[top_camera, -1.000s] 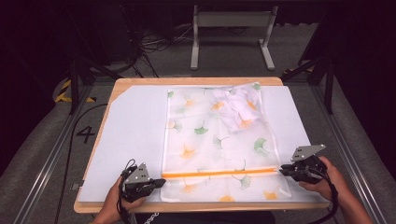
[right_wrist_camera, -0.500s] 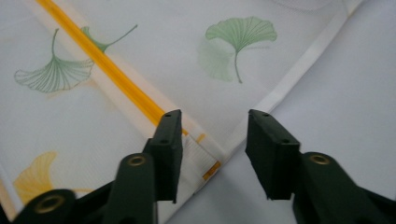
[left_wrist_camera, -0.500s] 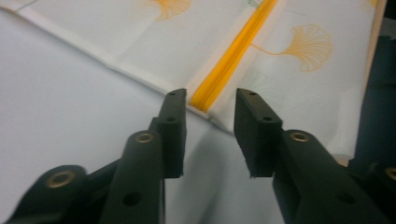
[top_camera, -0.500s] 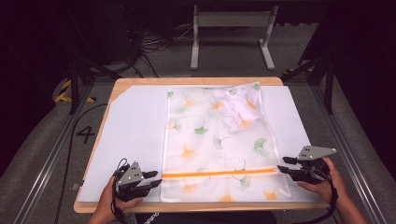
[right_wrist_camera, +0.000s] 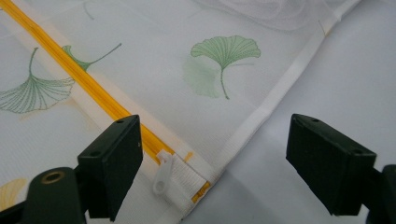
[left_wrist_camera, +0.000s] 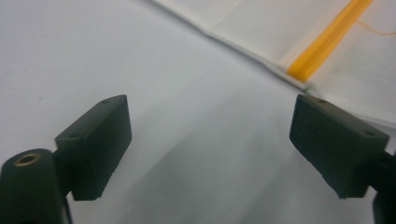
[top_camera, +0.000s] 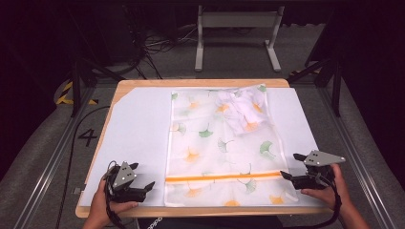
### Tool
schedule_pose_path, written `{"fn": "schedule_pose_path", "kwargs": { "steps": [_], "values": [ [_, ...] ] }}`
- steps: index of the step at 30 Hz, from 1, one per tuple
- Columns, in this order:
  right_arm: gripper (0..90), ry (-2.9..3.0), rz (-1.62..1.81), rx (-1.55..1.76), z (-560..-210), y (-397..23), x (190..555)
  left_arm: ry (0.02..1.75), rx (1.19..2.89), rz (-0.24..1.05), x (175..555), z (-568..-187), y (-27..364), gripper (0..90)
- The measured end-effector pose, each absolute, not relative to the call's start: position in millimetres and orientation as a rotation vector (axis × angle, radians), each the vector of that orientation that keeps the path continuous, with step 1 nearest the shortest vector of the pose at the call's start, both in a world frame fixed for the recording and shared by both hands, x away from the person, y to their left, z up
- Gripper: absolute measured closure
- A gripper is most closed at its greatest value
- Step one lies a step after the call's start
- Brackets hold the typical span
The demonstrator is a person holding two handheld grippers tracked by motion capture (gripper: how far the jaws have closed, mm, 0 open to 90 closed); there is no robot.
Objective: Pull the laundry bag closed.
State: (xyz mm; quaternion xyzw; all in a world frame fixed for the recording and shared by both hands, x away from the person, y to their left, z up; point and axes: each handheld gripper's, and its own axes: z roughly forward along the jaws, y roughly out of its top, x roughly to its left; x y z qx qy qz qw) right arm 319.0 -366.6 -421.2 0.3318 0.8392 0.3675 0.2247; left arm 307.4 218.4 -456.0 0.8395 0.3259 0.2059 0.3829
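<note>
A white mesh bag [top_camera: 219, 143] printed with ginkgo leaves lies flat on the table, an orange zipper [top_camera: 224, 177] running across its near end. White cloth [top_camera: 241, 112] is bunched inside its far right corner. My left gripper [top_camera: 144, 175] stands open beside the bag's left edge, over bare sheet; its jaws have just been opening and nothing is between them [left_wrist_camera: 210, 140]. The zipper's end [left_wrist_camera: 329, 39] lies ahead to its right. My right gripper [top_camera: 290, 165] is open at the zipper's right end; its jaws have just been opening. The white zipper pull [right_wrist_camera: 162, 175] and bag corner lie between them [right_wrist_camera: 215, 154], untouched.
A white sheet [top_camera: 138, 129] covers the wooden table [top_camera: 200, 82]. Beyond the table stand a grey metal frame [top_camera: 236, 28] and loose cables on the floor. A "4" [top_camera: 88, 137] is marked on the floor at left. Rails run along both sides of the table.
Both grippers' jaws have opened and let go of the bag's near end. The left gripper has drawn away to the left of the bag's edge. The right hand has stayed in place.
</note>
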Motion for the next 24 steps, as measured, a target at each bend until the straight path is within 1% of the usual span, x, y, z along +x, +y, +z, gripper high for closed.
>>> {"fn": "schedule_pose_path", "kwargs": {
  "steps": [2,4,5,8,18,24],
  "values": [
    [15.8,2.314,1.010,0.908,-424,-366,319,0.848,2.115,0.516,309,-456,223,10.4],
    [15.1,2.309,1.002,0.904,-424,-366,318,0.856,2.106,0.520,309,-455,224,9.2],
    [12.6,2.304,1.007,0.904,-425,-365,318,0.859,2.092,0.508,308,-455,225,9.0],
    [9.9,2.271,1.008,0.916,-424,-365,317,0.858,2.111,0.519,306,-457,226,8.9],
    [12.7,2.234,0.996,0.912,-426,-364,313,0.868,2.098,0.501,311,-458,229,9.0],
    [13.3,2.203,0.993,0.932,-426,-369,310,0.839,2.117,0.522,311,-456,224,9.1]
  ]
}}
